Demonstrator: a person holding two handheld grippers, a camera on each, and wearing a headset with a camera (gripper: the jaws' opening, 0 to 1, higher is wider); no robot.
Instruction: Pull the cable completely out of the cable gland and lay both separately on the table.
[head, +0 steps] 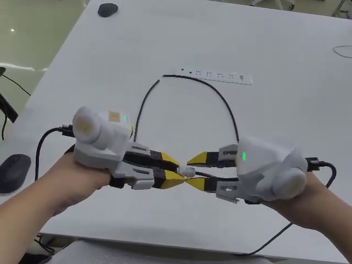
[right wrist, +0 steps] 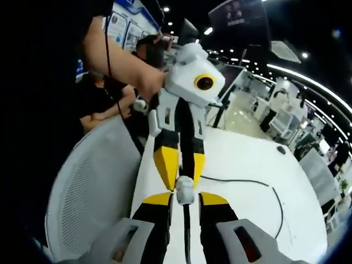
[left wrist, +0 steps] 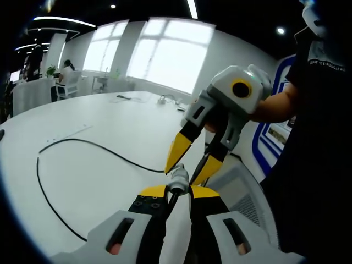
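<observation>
Open-plan office, long white table (head: 264,38), power strip (head: 214,75), computer mouse (head: 108,9), mesh chair (right wrist: 88,187), windows (left wrist: 170,52)

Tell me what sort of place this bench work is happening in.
Probably an open-plan office or lab. A big white table carries a power strip and a computer mouse. A white mesh chair stands at the table's edge, and tall windows line the far wall.

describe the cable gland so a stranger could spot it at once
Above the white table's near edge, the left gripper and right gripper meet tip to tip. The cable gland is the small pale grey fitting pinched in the left one's yellow tongs, unlike the thin black cable running from it.
</observation>
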